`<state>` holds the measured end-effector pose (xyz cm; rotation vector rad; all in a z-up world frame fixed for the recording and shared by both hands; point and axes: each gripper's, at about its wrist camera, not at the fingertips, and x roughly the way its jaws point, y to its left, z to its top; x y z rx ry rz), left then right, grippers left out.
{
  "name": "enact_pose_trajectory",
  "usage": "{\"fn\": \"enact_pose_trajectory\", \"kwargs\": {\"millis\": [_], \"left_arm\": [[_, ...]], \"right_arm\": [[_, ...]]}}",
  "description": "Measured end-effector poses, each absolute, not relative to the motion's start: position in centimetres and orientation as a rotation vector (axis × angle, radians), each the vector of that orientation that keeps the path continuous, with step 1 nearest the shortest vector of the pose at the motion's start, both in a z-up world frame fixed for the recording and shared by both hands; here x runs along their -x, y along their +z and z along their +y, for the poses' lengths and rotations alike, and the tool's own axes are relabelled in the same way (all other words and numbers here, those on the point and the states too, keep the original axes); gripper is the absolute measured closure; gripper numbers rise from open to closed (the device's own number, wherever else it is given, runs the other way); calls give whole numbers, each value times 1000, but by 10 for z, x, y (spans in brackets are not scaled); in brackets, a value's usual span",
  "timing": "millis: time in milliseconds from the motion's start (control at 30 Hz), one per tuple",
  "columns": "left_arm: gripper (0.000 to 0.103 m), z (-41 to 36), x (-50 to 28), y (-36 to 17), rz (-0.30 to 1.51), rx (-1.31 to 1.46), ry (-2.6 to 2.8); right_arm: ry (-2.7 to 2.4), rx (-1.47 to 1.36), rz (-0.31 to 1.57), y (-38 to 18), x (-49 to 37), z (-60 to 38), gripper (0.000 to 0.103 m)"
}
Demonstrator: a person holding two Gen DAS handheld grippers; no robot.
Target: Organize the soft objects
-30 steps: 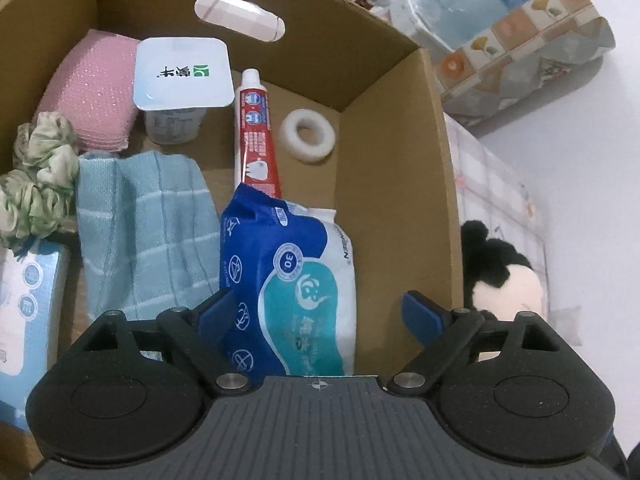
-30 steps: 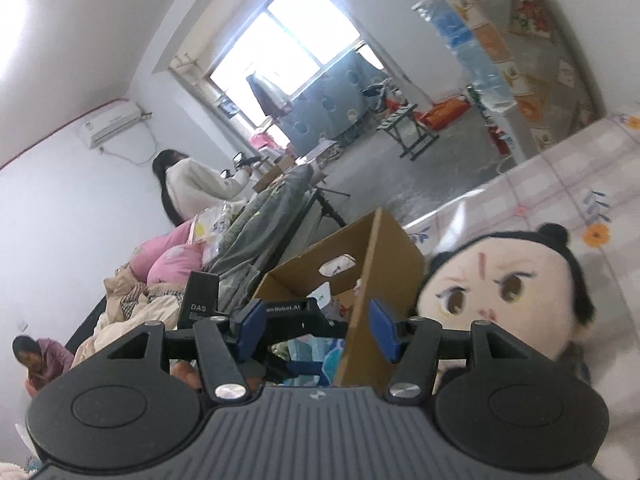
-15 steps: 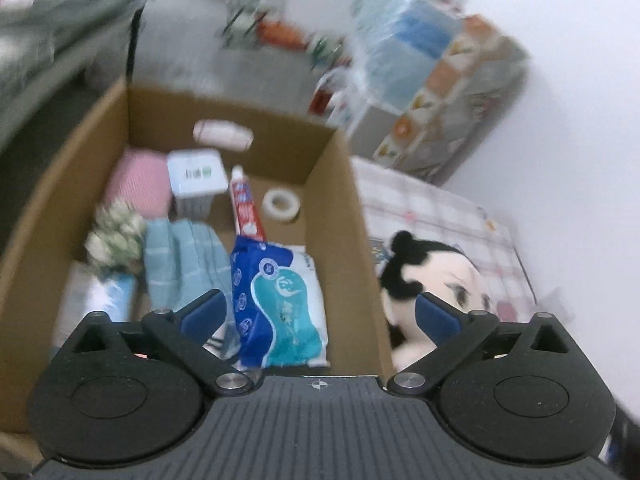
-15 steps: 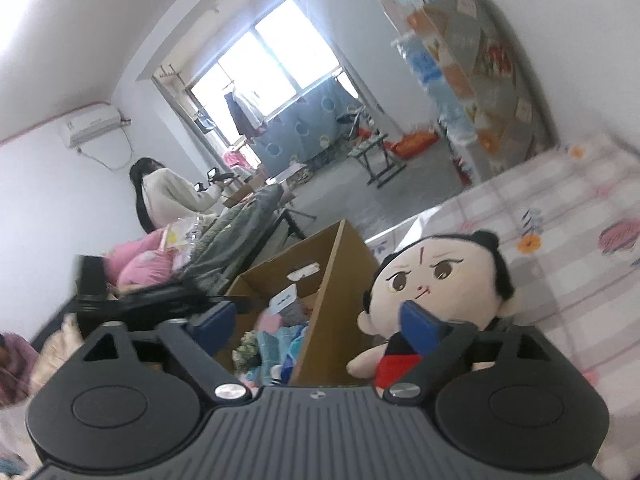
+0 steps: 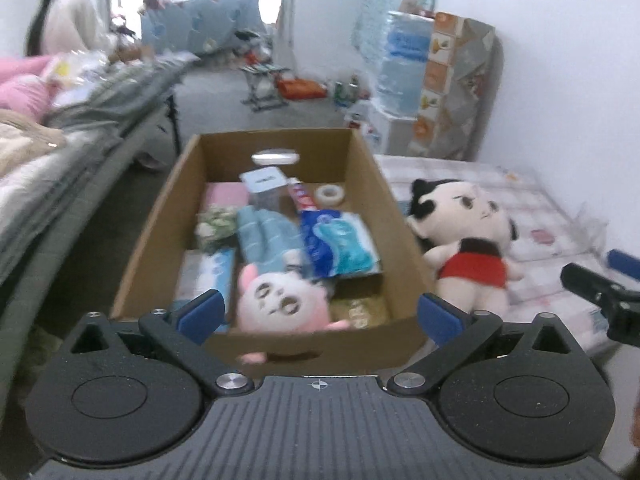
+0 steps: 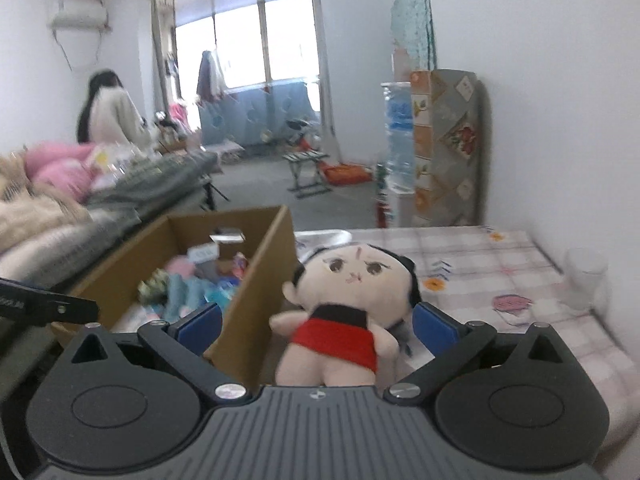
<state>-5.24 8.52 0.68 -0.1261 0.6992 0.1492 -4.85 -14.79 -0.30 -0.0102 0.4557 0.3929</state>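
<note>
On the checked cloth (image 6: 500, 264), just beside the box (image 5: 372, 184), lies the doll (image 6: 352, 292), untouched. Left gripper (image 5: 318, 312) spread wide, empty, before the box. Right gripper (image 6: 316, 322) open, empty, doll beyond its fingers.

Background only — water-bottle stack (image 5: 404, 68) at one o'clock beside patterned cabinet (image 6: 452, 148); folding stool (image 6: 306, 174) at twelve; person in white top (image 6: 112, 114) at ten; air conditioner (image 6: 78, 14) at eleven — clear cup (image 6: 586, 280) at three.
</note>
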Motion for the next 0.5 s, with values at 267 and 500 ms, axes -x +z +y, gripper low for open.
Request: {"fn": "enact_pose_trajectory", "kwargs": {"millis": [267, 500], "left_arm": [[0, 71, 69, -13, 717, 47, 206], [0, 66, 70, -11, 679, 34, 237]], "right_arm": [[322, 62, 495, -10, 73, -134, 39], [327, 43, 488, -4, 78, -126, 39]]}}
